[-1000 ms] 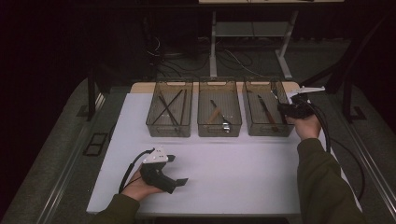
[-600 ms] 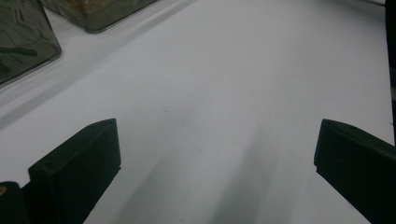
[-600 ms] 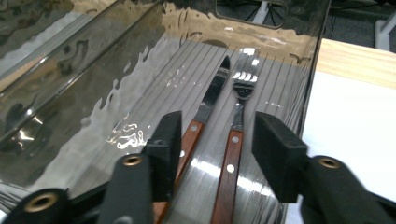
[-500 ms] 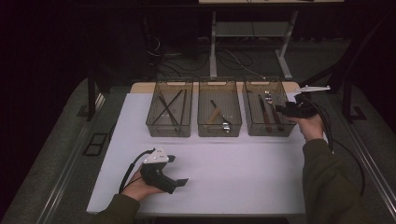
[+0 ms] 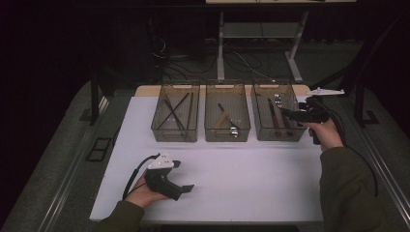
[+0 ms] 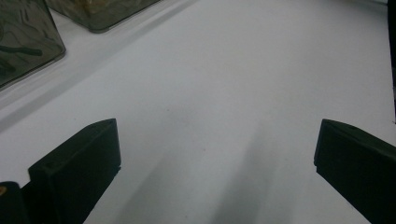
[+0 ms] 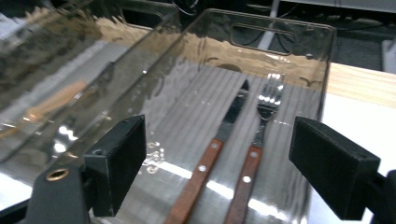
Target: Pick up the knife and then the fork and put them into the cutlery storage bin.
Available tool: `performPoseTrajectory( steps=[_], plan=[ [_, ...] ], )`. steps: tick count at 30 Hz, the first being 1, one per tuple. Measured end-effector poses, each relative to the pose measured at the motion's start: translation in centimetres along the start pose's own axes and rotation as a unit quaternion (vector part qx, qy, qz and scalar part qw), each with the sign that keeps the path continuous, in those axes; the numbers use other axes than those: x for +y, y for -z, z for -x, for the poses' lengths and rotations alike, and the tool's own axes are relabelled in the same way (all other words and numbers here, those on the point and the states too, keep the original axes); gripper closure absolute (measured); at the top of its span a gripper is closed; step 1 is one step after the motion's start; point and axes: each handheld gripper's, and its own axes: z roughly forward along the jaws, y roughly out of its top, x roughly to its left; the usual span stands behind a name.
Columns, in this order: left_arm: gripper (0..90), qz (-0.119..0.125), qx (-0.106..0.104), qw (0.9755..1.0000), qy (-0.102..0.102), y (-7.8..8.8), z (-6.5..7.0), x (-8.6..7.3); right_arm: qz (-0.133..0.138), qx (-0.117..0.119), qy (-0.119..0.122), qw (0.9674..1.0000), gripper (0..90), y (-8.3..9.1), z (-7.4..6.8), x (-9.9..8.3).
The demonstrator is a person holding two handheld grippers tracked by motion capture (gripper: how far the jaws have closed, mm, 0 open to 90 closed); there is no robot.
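Observation:
A knife [image 7: 223, 126] and a fork [image 7: 266, 105], both with brown wooden handles, lie side by side in the right clear bin [image 5: 276, 137]. My right gripper [image 7: 217, 140] hovers just above them at the bin's right rim [image 5: 286, 112]. Its jaws have just been opening and now stand wide with nothing between them. My left gripper [image 5: 186, 187] rests in a hand on the white table [image 5: 251, 183], near the front left. Its jaws are open over bare tabletop [image 6: 215, 140].
The middle bin [image 5: 227, 137] holds a wooden-handled utensil, and the left bin [image 5: 175, 137] holds dark crossed sticks. All three stand in a row at the back of the table. A desk frame and cables sit on the floor beyond.
The right gripper's jaws have spread apart, and the hand has drawn back a little toward the right bin's right rim. The fork now lies in that bin. The left hand has not moved.

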Motion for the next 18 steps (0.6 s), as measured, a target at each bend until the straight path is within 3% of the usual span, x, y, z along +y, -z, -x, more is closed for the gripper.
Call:
performPoseTrajectory(
  steps=[13,18],
  plan=[
    [0.0,0.006,0.003,1.0000,0.006,0.1,0.1,-0.1,0.034,0.033,-0.015,0.9988,17.2,2.0,-0.7,-1.3],
    [0.0,0.007,0.005,0.9999,0.006,0.1,0.0,-0.1,0.028,0.047,0.005,0.9985,17.2,2.6,-1.6,-2.0]
  ],
)
